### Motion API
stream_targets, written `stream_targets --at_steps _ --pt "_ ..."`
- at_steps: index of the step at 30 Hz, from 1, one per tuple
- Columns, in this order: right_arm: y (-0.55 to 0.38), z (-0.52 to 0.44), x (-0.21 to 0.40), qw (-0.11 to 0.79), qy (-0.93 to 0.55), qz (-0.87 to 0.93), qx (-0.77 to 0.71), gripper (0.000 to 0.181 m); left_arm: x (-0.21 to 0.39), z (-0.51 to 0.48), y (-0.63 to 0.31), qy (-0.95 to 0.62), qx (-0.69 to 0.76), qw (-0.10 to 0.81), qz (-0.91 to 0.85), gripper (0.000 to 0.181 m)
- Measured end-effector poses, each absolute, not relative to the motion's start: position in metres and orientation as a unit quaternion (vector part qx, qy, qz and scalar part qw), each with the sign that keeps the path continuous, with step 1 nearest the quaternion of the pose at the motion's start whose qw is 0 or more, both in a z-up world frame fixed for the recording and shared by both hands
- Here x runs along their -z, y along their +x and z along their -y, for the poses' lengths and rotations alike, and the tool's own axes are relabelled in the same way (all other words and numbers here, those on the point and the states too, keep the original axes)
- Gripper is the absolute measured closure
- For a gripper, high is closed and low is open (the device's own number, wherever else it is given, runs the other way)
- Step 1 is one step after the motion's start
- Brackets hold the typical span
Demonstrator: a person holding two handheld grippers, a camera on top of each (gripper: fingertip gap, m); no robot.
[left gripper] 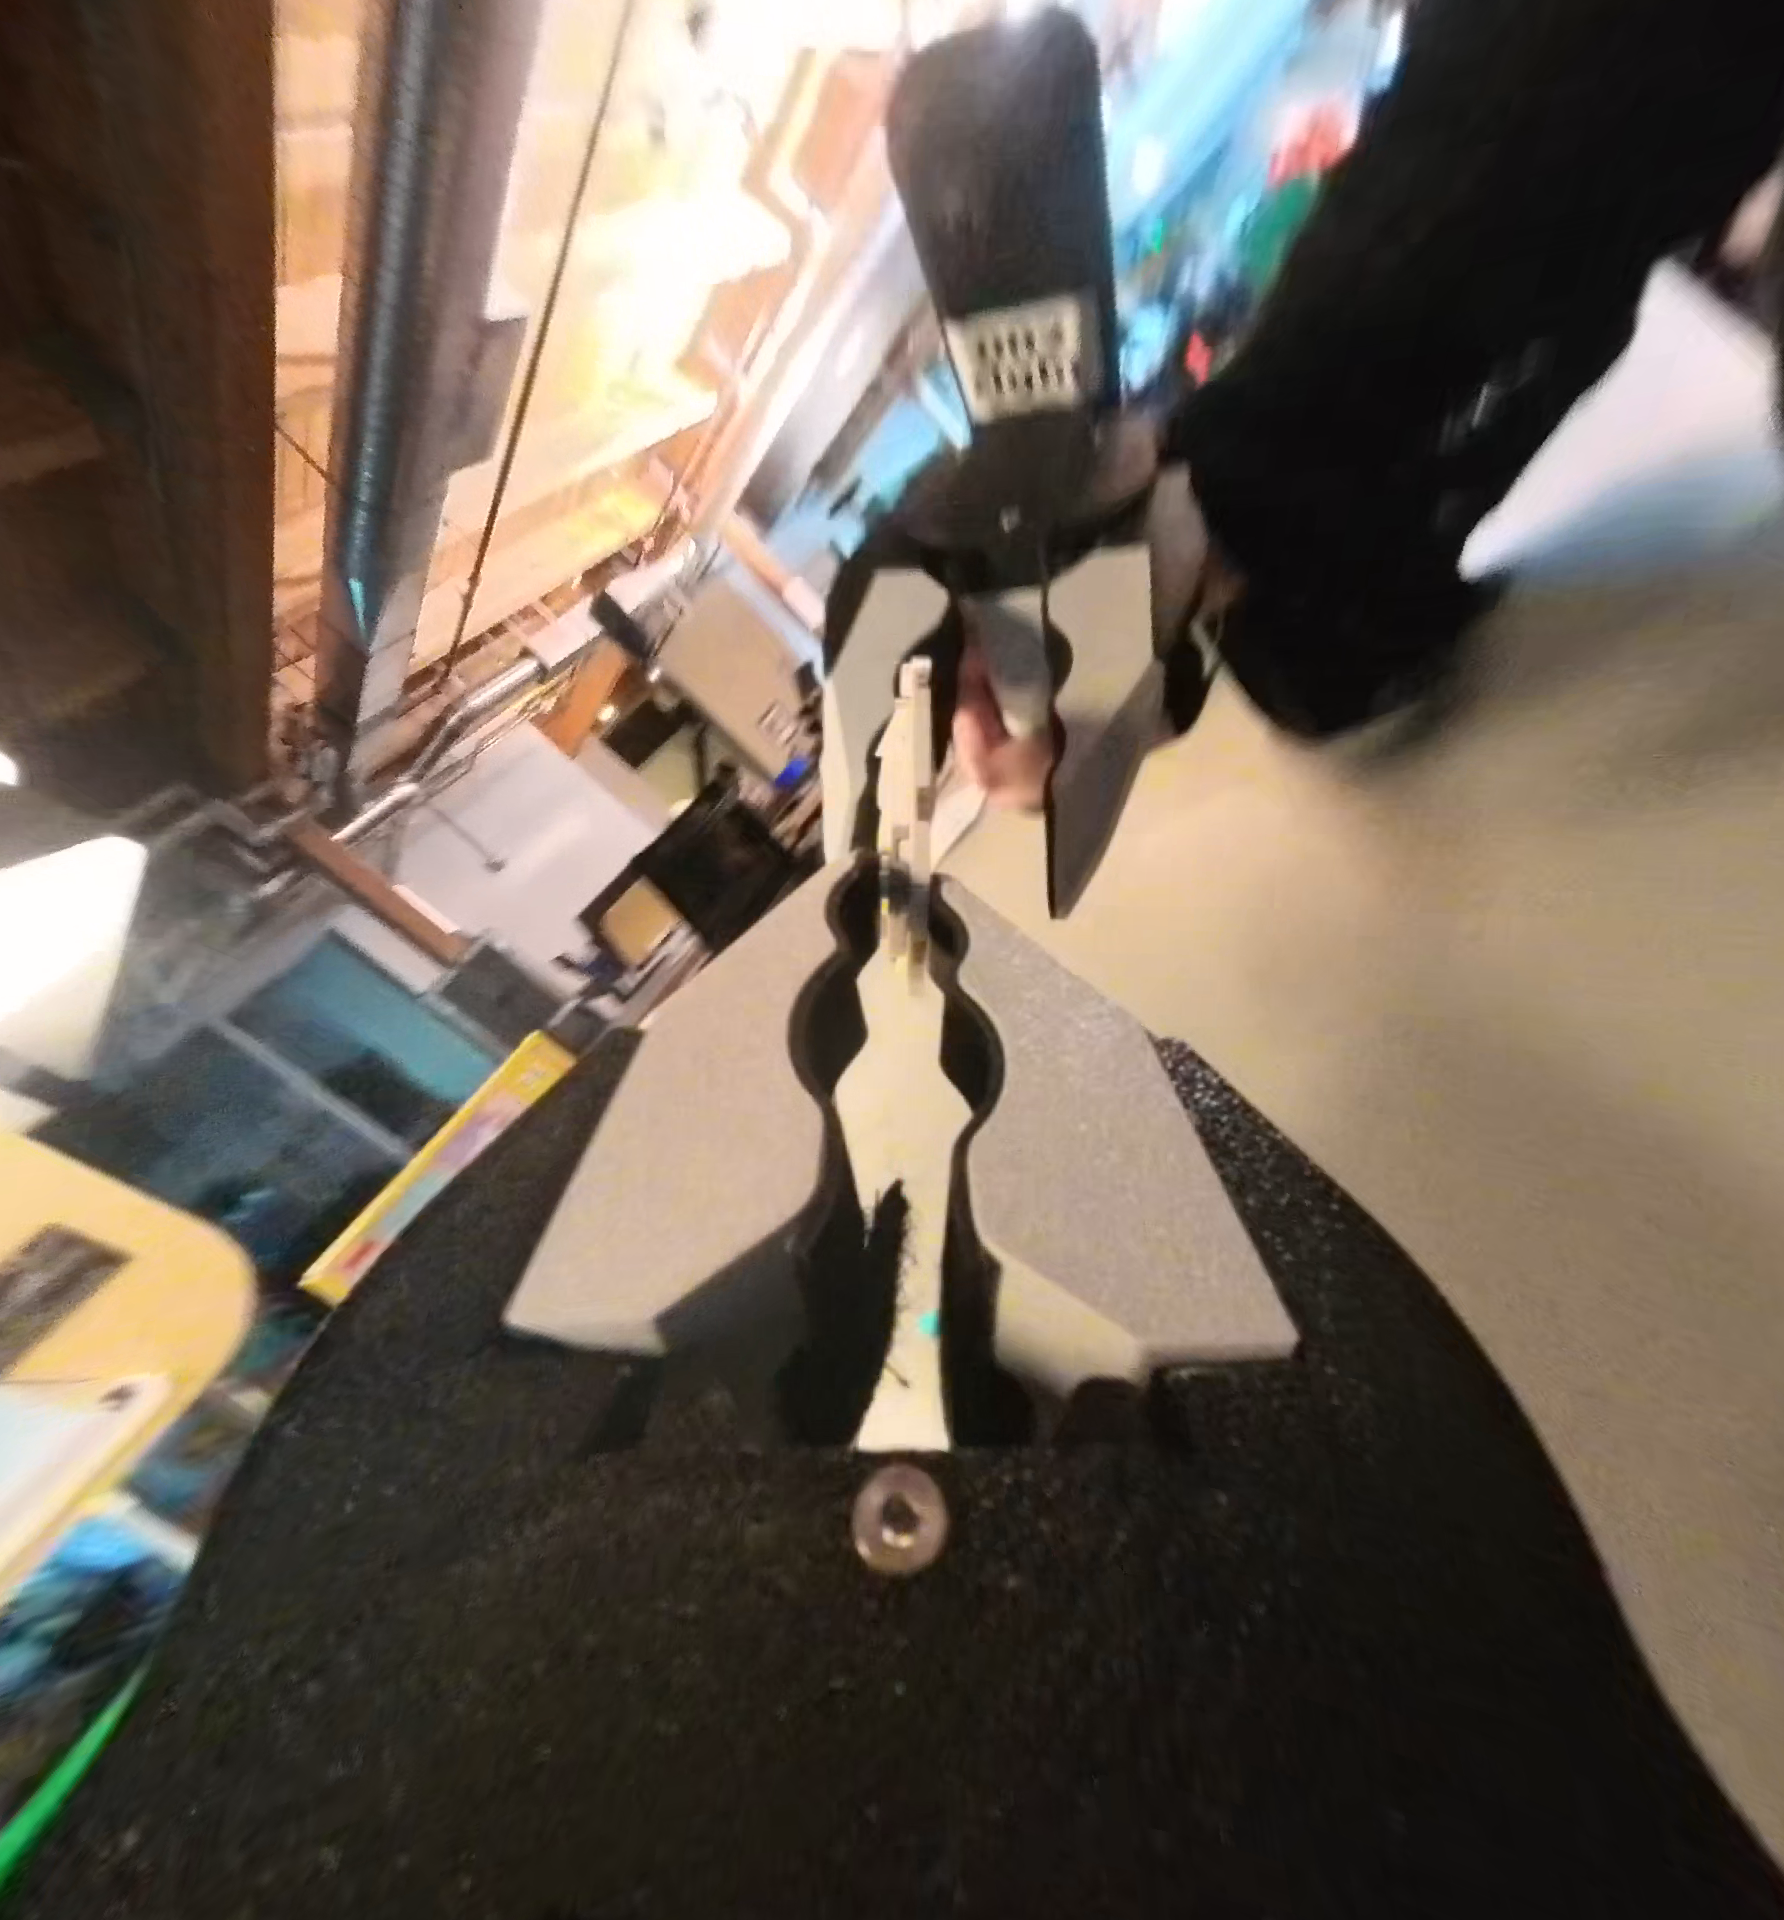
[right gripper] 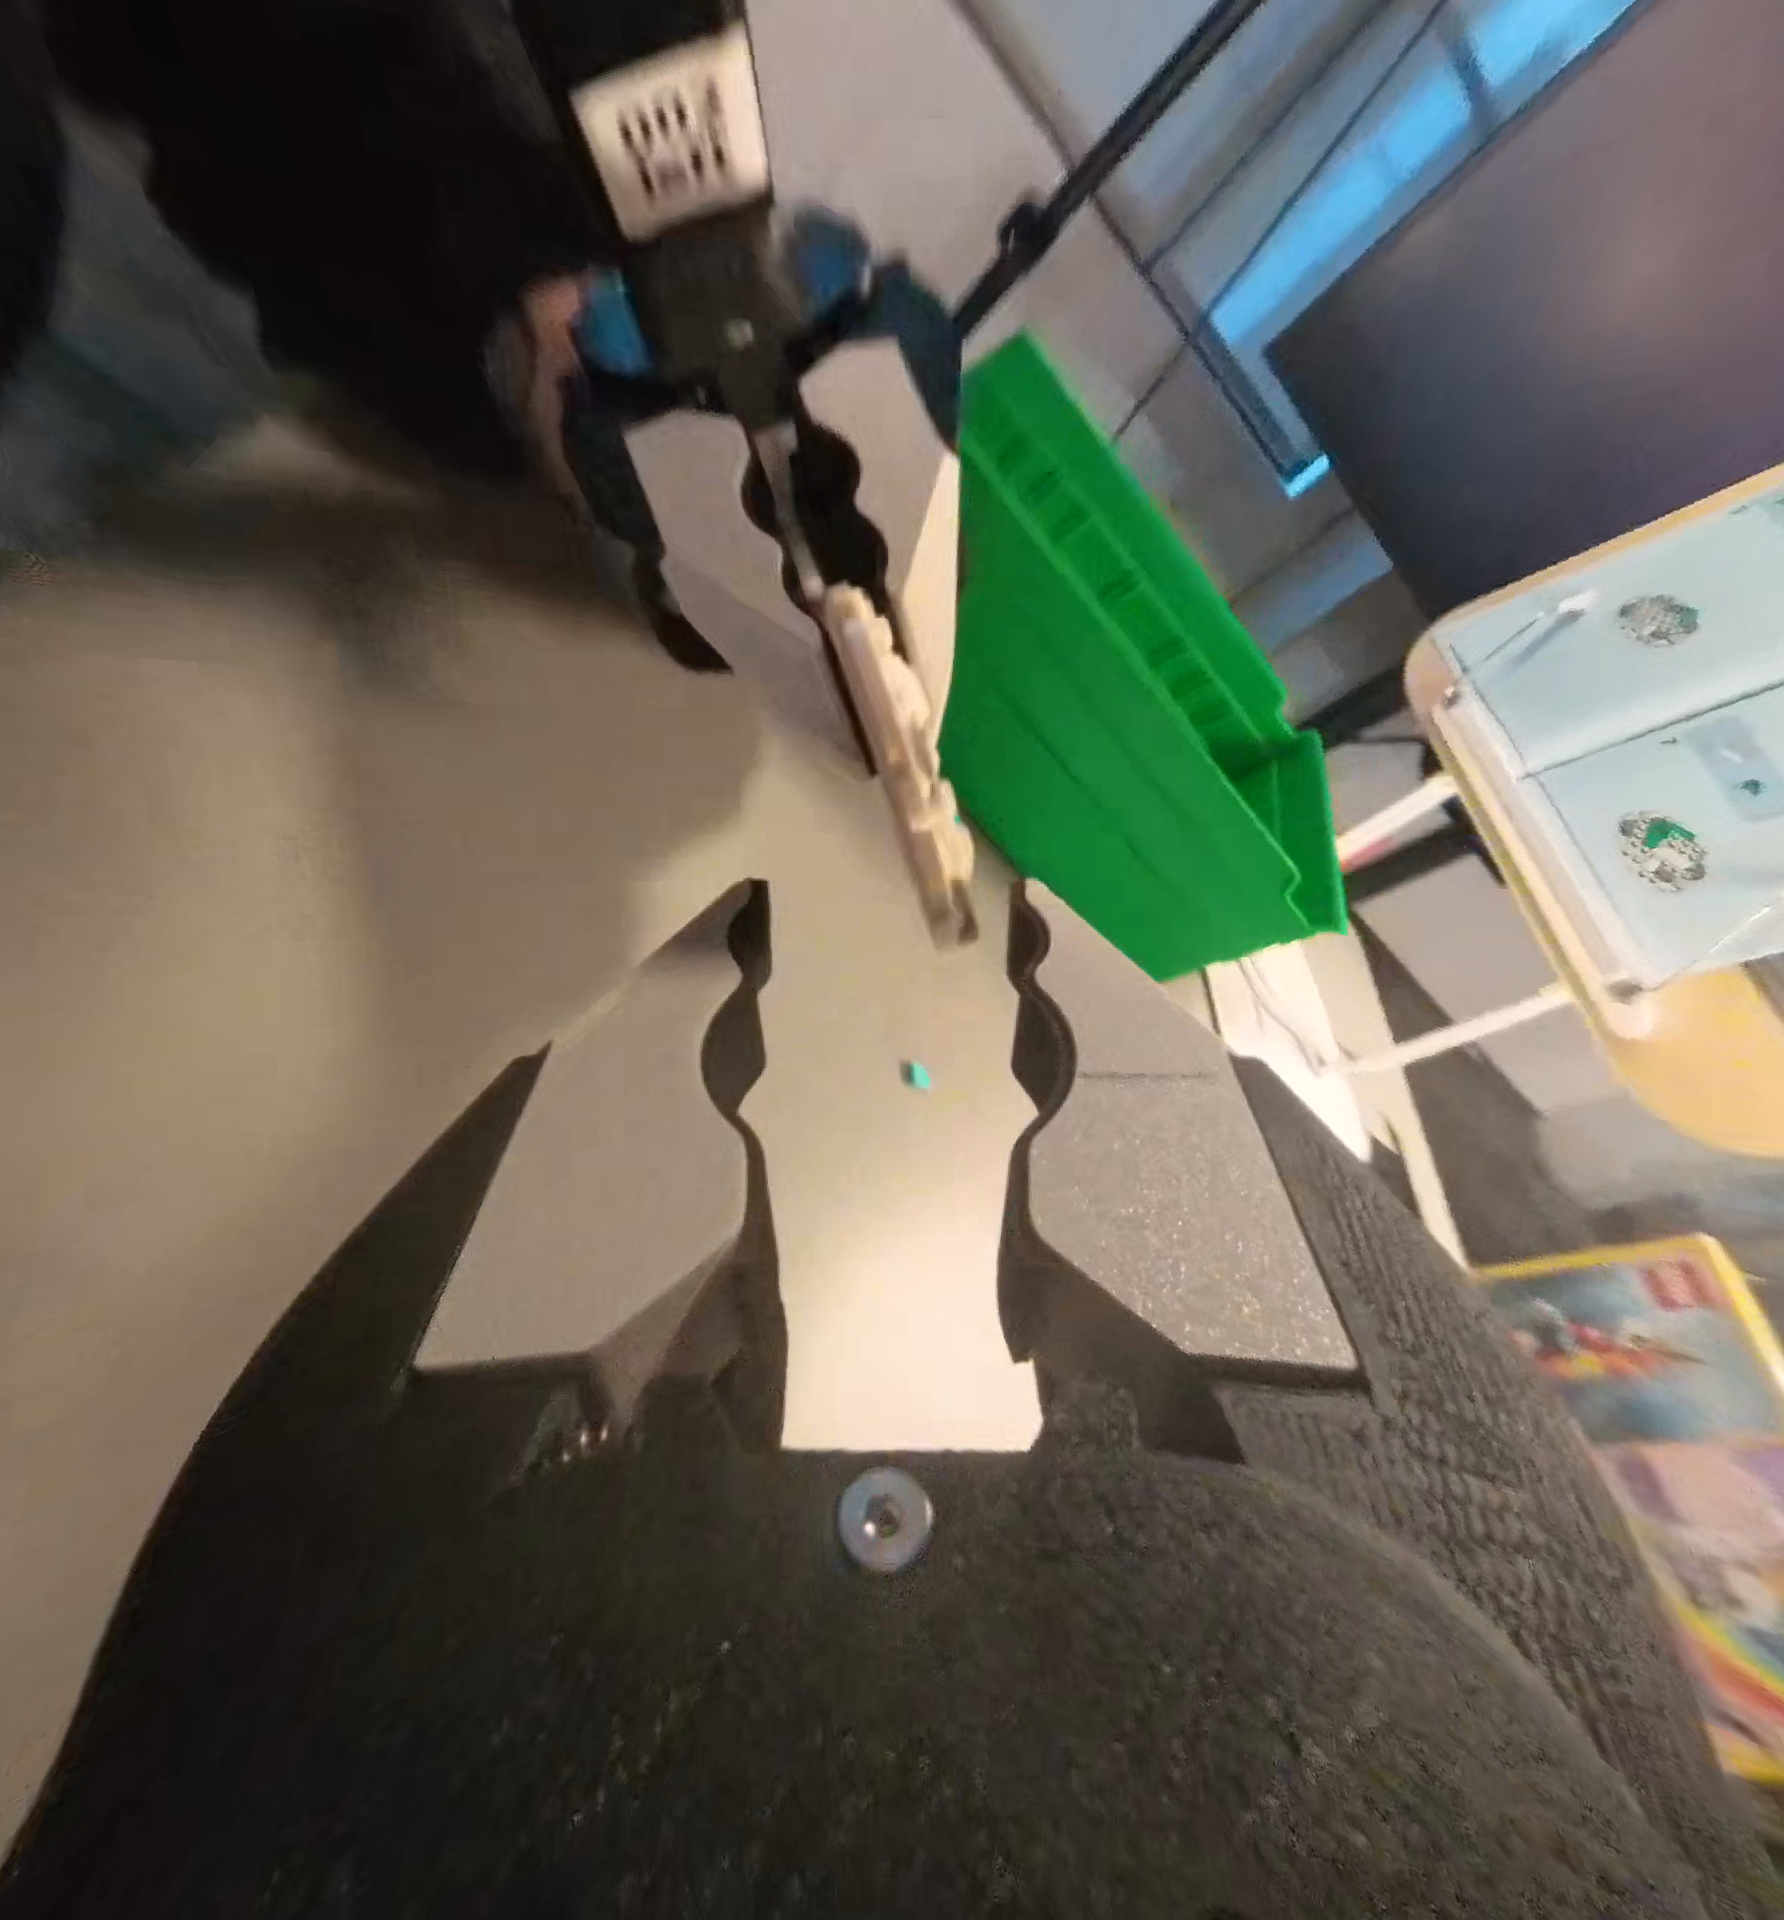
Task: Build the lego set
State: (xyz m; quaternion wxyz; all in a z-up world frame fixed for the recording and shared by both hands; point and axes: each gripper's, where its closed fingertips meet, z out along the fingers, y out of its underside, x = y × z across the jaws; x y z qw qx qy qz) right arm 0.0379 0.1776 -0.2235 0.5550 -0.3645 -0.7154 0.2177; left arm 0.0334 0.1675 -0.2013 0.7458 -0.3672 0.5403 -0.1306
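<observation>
My left gripper [left gripper: 898, 906] is shut on a slim white lego assembly [left gripper: 909, 790], which sticks out beyond its tips. In the right wrist view the left gripper [right gripper: 857, 665] comes in from the top with the white assembly [right gripper: 903, 774] pointing toward me. My right gripper [right gripper: 886, 896] is open and empty, and the assembly's free end sits between its fingertips without touching them. The right gripper also shows in the left wrist view [left gripper: 950, 878], open, on the far side of the assembly. A tiny teal piece [right gripper: 916, 1075] lies on the pale table [right gripper: 244, 935].
A green plastic bin [right gripper: 1127, 675] stands tilted just right of the assembly. A light blue sheet on a wooden board [right gripper: 1646, 779] is at the far right, and a yellow-edged lego box [right gripper: 1698, 1507] lies below it. A person's dark sleeve [left gripper: 1439, 364] reaches in.
</observation>
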Motion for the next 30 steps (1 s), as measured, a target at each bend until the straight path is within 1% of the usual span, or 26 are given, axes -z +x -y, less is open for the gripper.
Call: stream_targets --at_steps 1,3,7,15,30 --pt "0.037 -0.172 0.217 0.553 -0.368 0.704 -0.250 0.139 0.194 -0.164 0.031 -0.368 0.168 0.748 -0.527 0.176" --pt "0.034 -0.165 0.204 0.547 -0.377 0.682 -0.304 0.142 0.185 -0.159 0.026 -0.362 0.213 0.751 -0.510 0.176" --pt "0.029 -0.155 0.189 0.549 -0.372 0.660 -0.355 0.155 0.179 -0.150 0.025 -0.350 0.251 0.749 -0.504 0.176" --pt "0.025 -0.145 0.184 0.541 -0.352 0.660 -0.385 0.169 0.178 -0.145 0.026 -0.343 0.275 0.742 -0.507 0.176" --pt "0.028 -0.139 0.189 0.501 -0.353 0.685 -0.394 0.172 0.181 -0.142 0.027 -0.334 0.272 0.735 -0.523 0.175"
